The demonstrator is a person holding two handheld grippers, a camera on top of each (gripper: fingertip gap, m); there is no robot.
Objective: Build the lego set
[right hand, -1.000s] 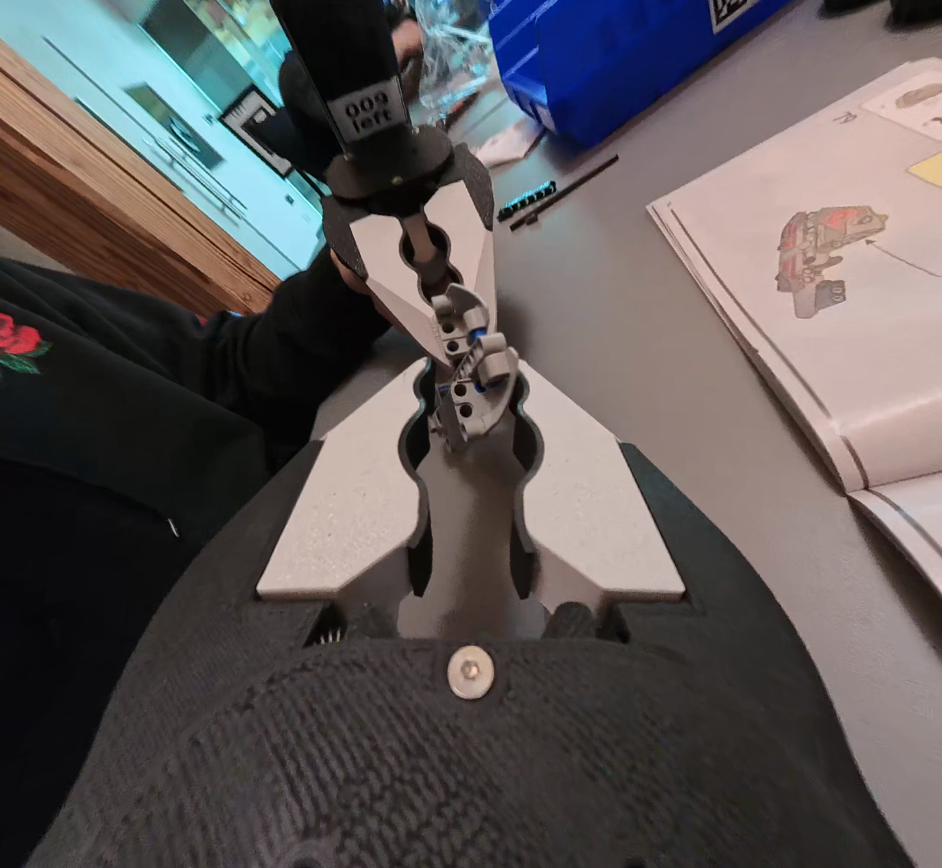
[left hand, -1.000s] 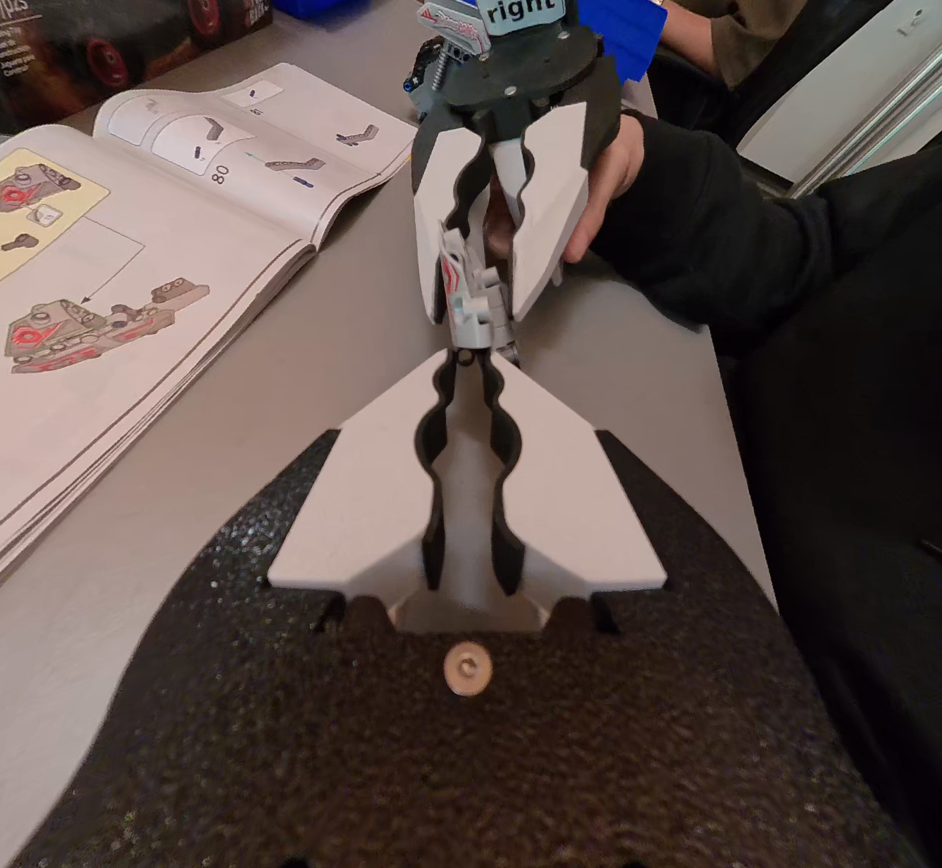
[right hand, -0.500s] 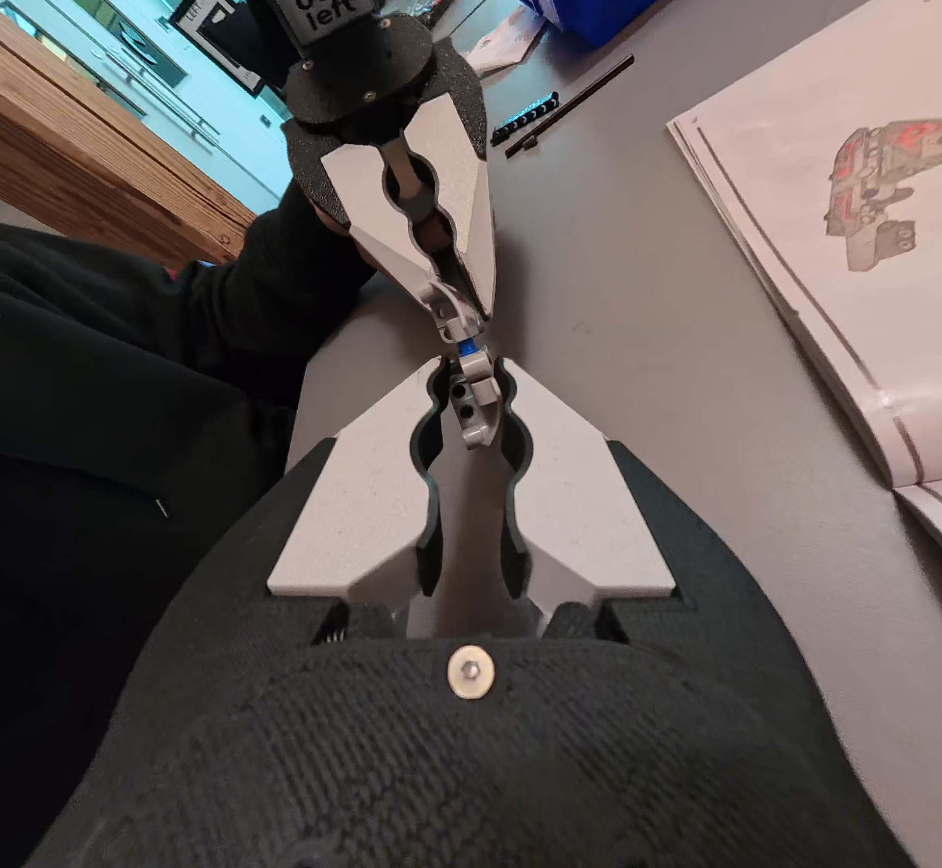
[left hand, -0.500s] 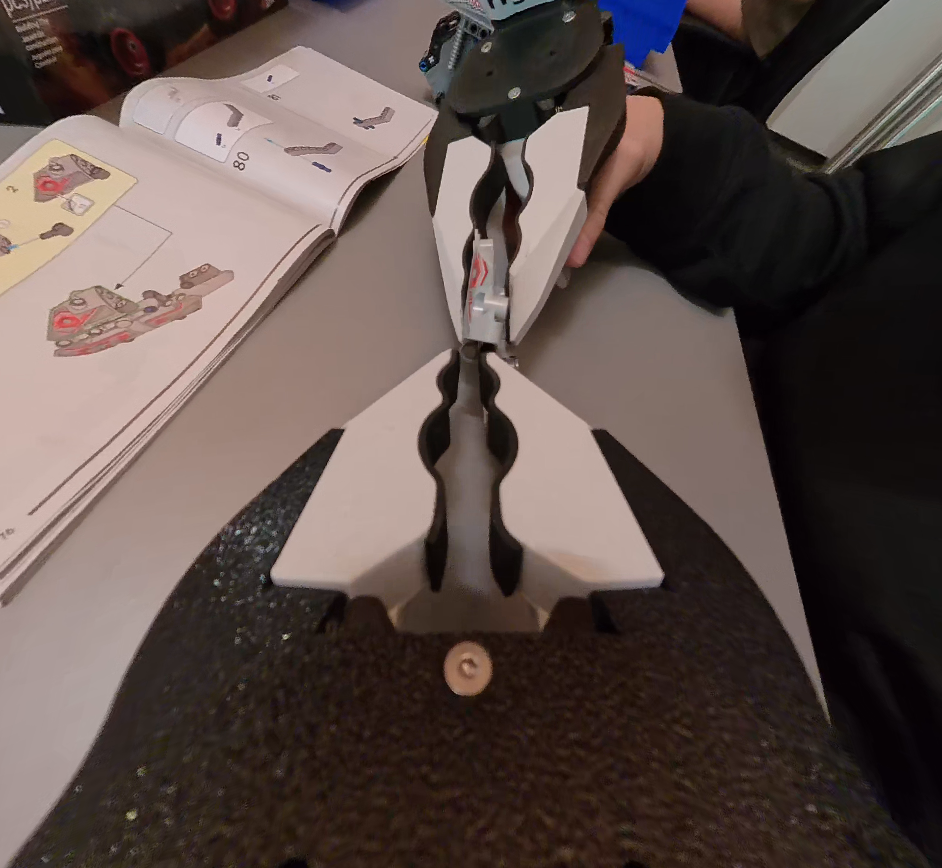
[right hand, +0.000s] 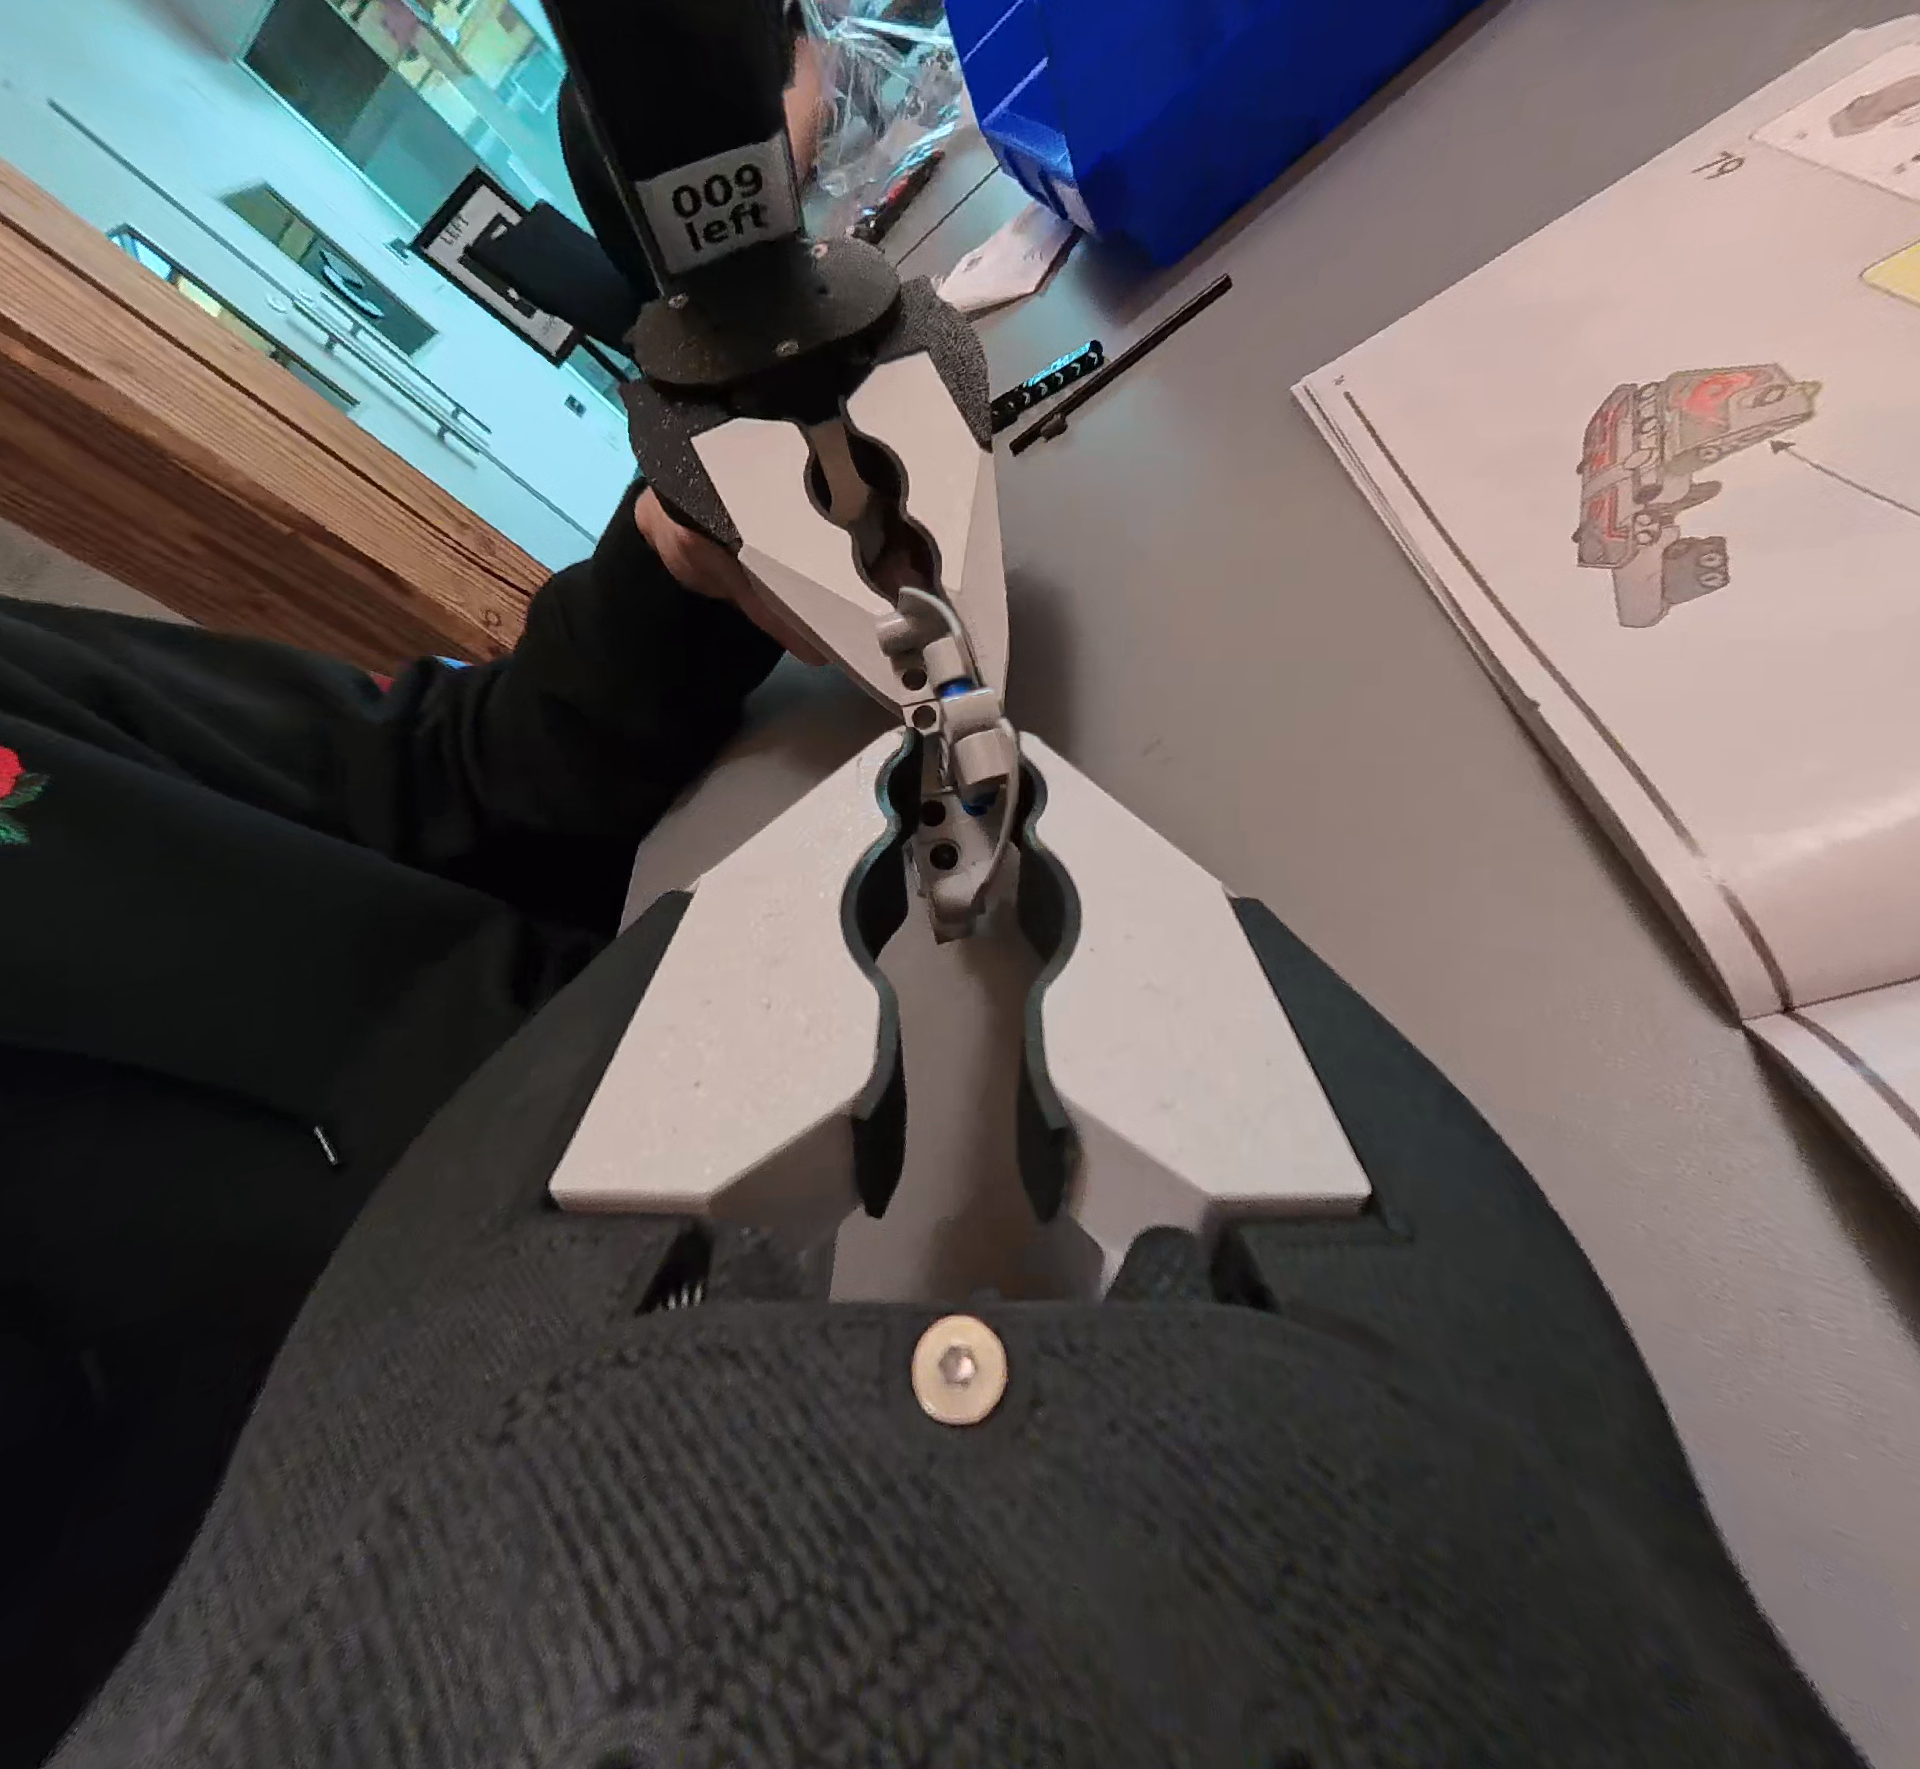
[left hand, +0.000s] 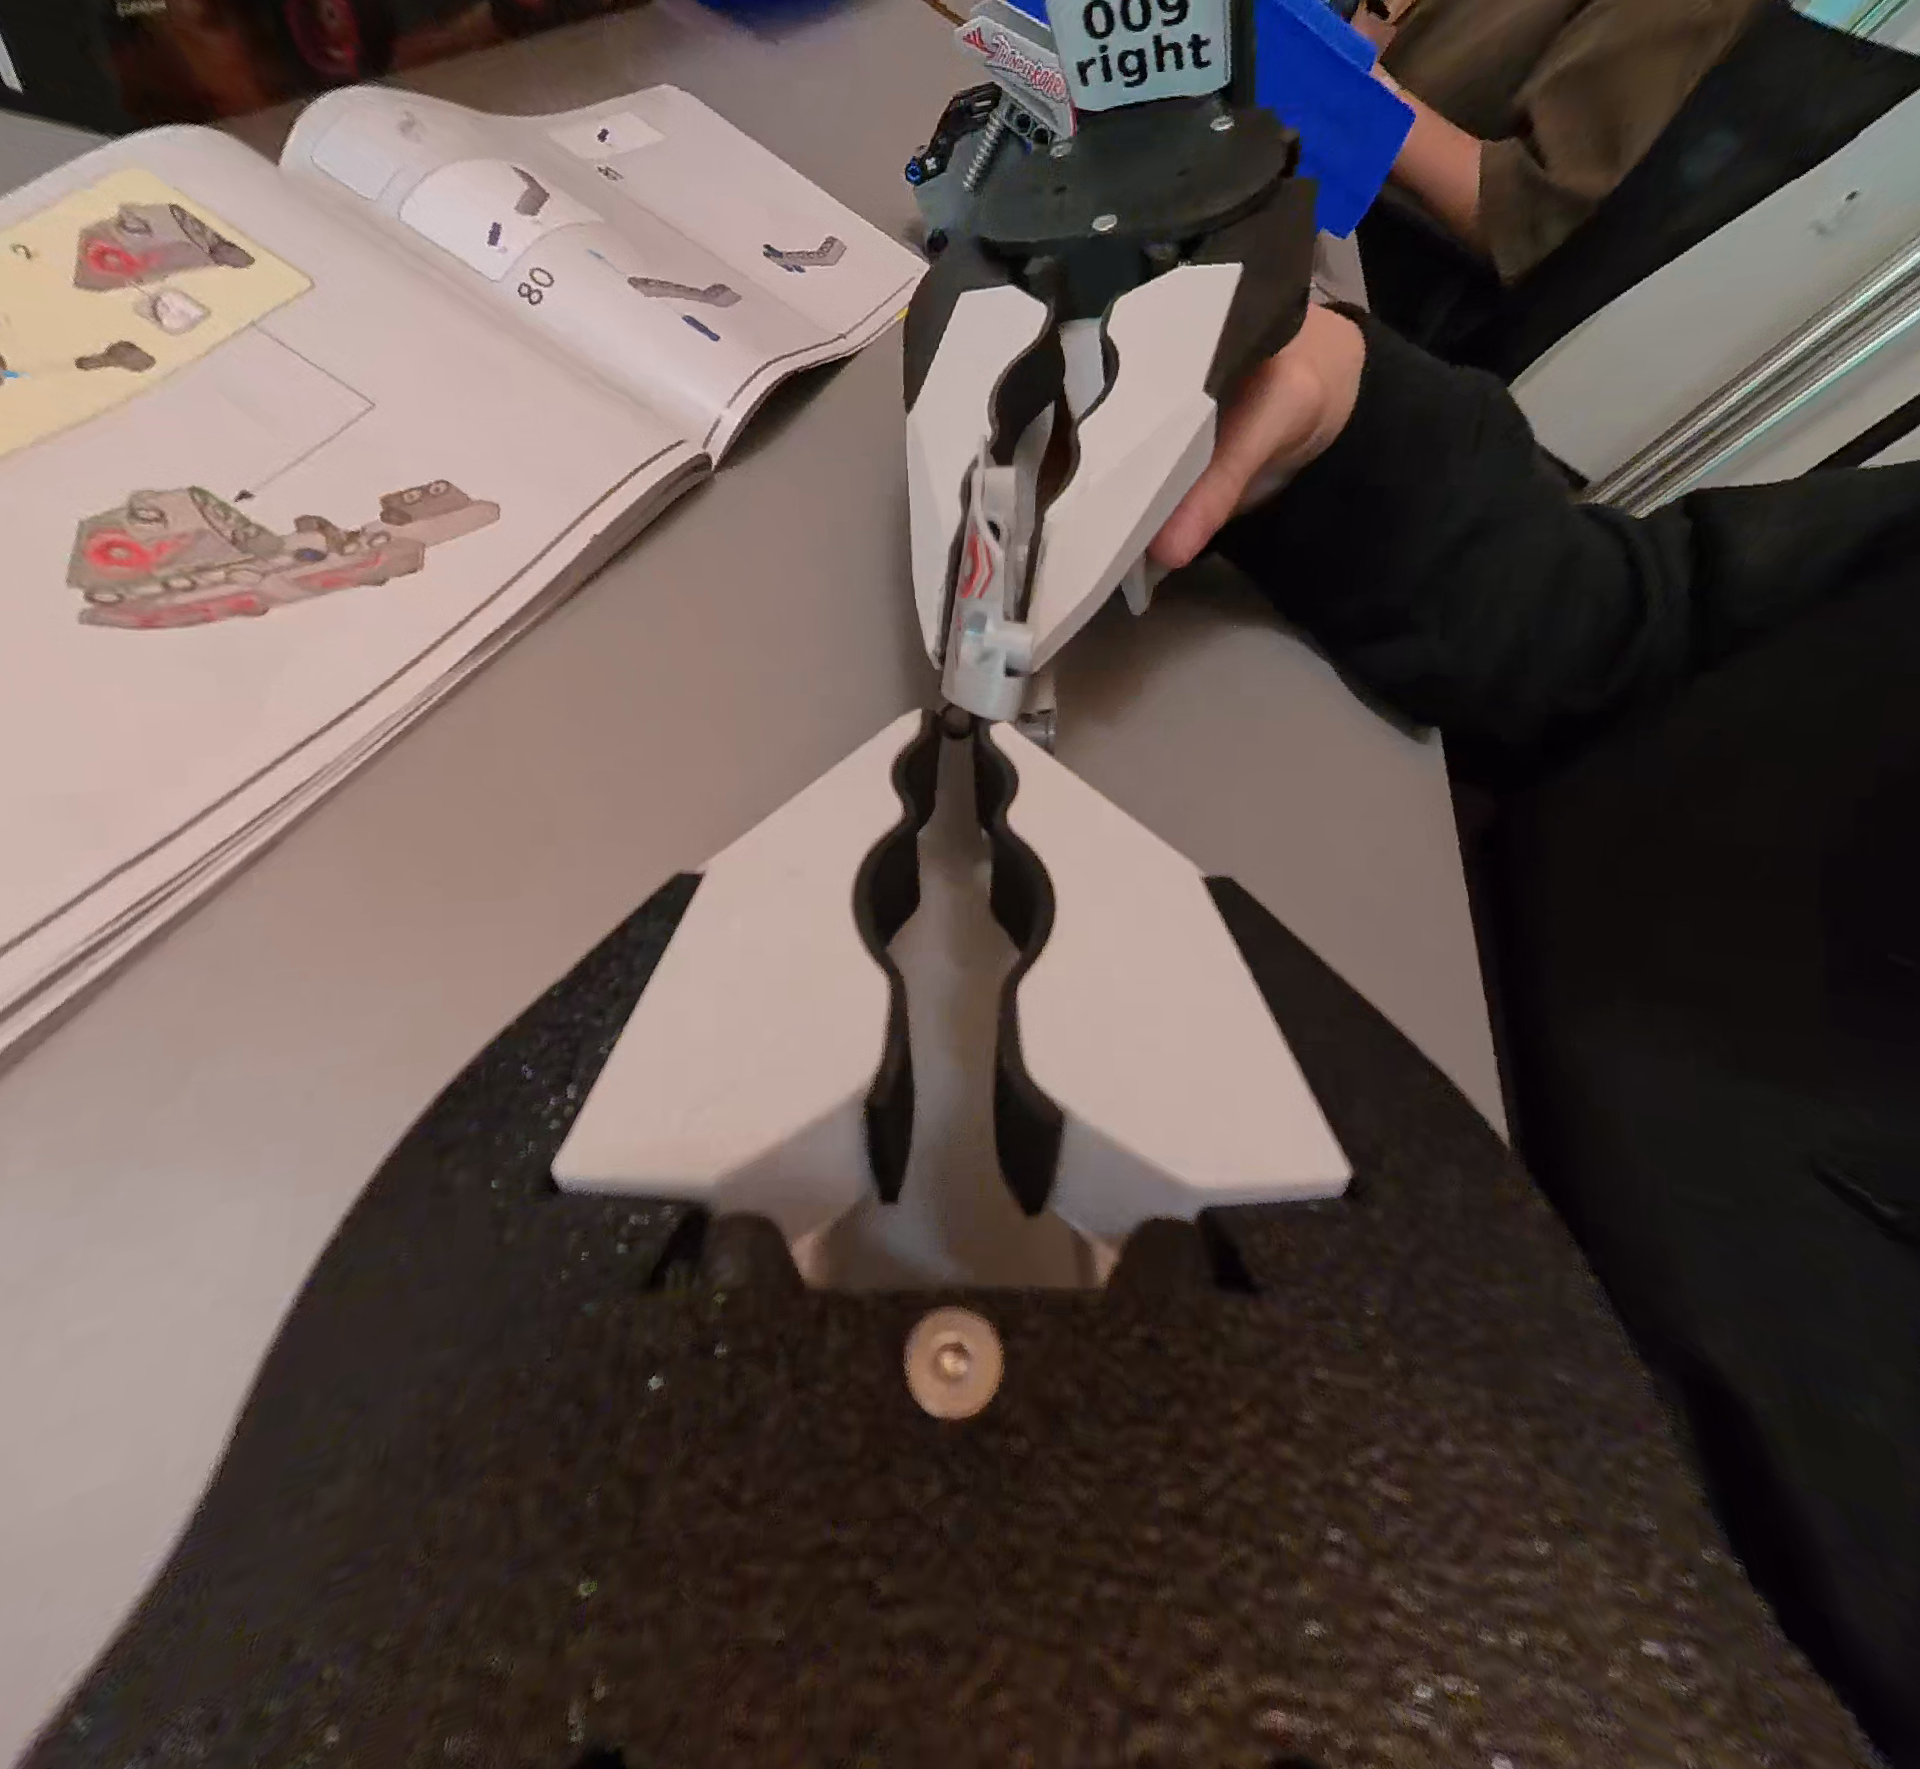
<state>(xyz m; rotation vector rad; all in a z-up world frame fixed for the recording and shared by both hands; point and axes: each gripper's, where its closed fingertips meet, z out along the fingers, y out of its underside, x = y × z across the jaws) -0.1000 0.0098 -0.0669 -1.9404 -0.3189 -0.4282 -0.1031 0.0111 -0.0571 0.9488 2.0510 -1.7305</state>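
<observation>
The right tongs are closed on a grey lego piece, held clear above the counter so its free end faces outward. The left tongs meet them tip to tip, pinched nearly shut on a small dark part; exactly what it is, I cannot tell. Both are raised and aligned head-on, probably so the small part can be pushed into the grey piece. The open manual lies just beside, within sight for reference.
</observation>
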